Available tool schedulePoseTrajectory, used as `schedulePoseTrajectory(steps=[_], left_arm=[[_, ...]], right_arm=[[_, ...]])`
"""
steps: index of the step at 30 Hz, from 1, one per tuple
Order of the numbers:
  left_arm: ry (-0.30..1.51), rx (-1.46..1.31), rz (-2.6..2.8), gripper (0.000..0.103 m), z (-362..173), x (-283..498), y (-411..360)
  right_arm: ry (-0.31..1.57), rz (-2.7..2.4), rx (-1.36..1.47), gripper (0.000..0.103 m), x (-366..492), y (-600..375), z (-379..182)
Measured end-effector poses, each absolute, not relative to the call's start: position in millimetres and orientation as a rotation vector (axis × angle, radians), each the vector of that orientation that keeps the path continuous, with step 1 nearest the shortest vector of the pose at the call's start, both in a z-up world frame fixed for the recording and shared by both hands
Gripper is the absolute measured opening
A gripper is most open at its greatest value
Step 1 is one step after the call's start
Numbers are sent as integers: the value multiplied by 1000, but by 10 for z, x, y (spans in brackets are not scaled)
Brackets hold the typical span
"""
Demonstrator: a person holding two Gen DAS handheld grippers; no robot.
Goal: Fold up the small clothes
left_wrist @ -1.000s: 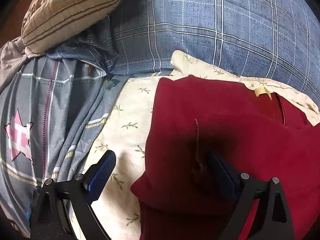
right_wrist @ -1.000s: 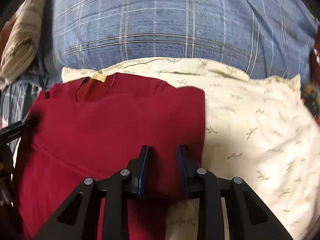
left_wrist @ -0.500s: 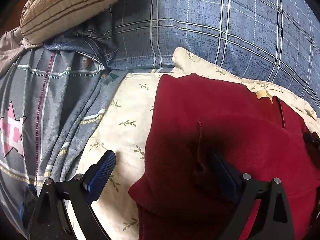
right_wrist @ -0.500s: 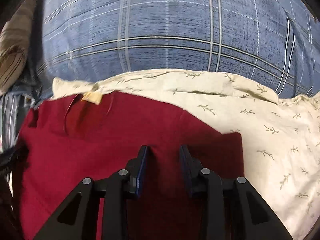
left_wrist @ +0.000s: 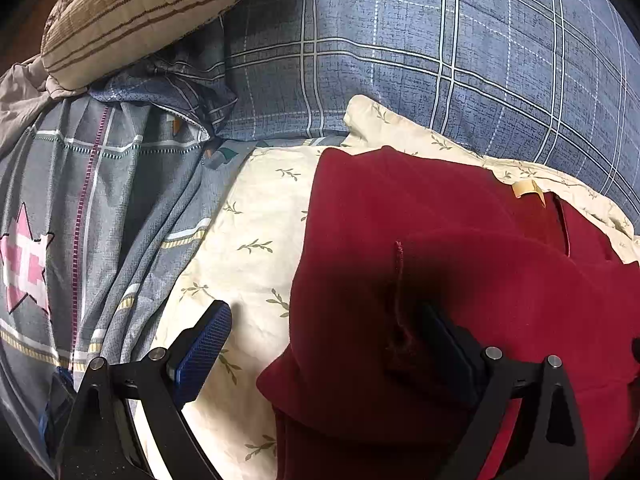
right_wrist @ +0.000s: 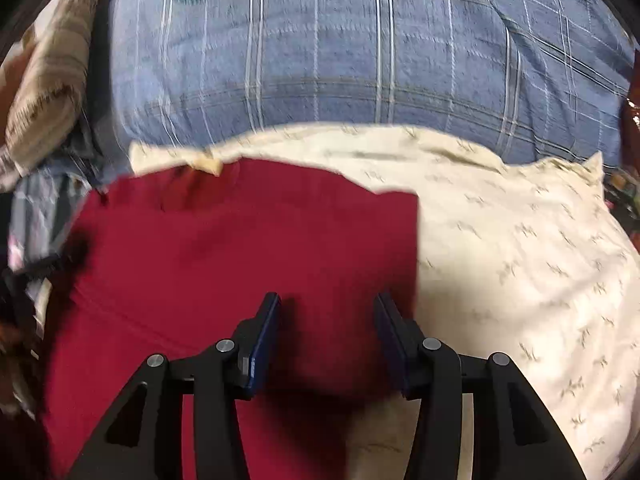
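A dark red garment lies folded on a cream leaf-print cloth, its tan neck label toward the far side. My left gripper is wide open at the garment's left edge. One finger is over the cream cloth and the other is over the red fabric, with nothing pinched. In the right wrist view, which is blurred, the red garment fills the lower left. My right gripper hovers over its near right corner. Its jaws are opening, red fabric lies below the gap, and the pads press on nothing.
A blue plaid duvet rises behind the cream cloth. A tan striped pillow sits at the far left. A grey quilt with a pink star is bunched along the left side.
The right gripper went forward over the garment and came back, and its jaws have widened off the red fabric. The left gripper stayed put, still wide open.
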State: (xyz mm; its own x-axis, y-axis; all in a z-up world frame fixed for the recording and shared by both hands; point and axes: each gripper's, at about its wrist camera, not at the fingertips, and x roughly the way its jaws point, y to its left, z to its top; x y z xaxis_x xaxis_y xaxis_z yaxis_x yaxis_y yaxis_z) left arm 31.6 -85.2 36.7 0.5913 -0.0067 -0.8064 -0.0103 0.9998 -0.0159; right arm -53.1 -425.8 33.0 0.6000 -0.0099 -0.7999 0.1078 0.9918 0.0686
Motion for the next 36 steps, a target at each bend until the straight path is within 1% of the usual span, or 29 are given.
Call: schedulePoseTrajectory(steps=[5,6,7,9,10,11,12,13,14,18,19,21,23,25,29,30,31,32,36], left_arm=[[930,-52,-13,94,456,233,-773],[923,-58,-14,94,483,210,-750],[908,-64,-19,94,519,176,-722],[894,-68,-25,94,557,123,-689],[891,-68,-30,94,568,91,-670],[890,-69,-33,94,574,62,-657],[890,-69,-35,94,576,35,-647],[890,-67,-35,94,579,0,-634],[887,-62,-37,94,585,-48,-622],[875,-28,-49,94,635,-251,-606],[870,-24,-62,94,660,-330,-597],[859,-19,-76,94,716,-449,-580],[850,-4,-78,94,781,-585,-568],[836,11,-74,94,855,-722,-557],[817,5,-89,94,987,-1084,-510],[815,0,-95,94,1005,-1175,-490],[813,-7,-105,94,1022,-1274,-458],[815,-12,-125,94,1038,-1418,-410],[852,13,-153,94,996,-1808,-256]], right_arm=[[884,-89,163,51,-666,-4333,491],[877,-105,178,57,-708,-4358,501],[870,-122,205,65,-753,-4416,502],[870,-136,243,71,-744,-4490,448],[882,-138,261,71,-730,-4525,401],[899,-124,276,71,-692,-4544,334],[920,-107,288,62,-651,-4552,276],[939,-87,305,42,-624,-4569,206],[926,-70,317,40,-640,-4574,192],[913,-132,282,42,-741,-4502,268],[911,-143,286,44,-795,-4491,309],[890,-138,284,45,-938,-4463,421],[884,-113,268,48,-1102,-4399,529],[877,-90,252,56,-1291,-4335,618],[887,-27,239,57,-1596,-4220,675],[888,-21,238,60,-1680,-4194,669],[894,-12,242,67,-1760,-4171,652],[904,3,252,70,-1838,-4155,632],[961,79,296,71,-2151,-4122,517]])
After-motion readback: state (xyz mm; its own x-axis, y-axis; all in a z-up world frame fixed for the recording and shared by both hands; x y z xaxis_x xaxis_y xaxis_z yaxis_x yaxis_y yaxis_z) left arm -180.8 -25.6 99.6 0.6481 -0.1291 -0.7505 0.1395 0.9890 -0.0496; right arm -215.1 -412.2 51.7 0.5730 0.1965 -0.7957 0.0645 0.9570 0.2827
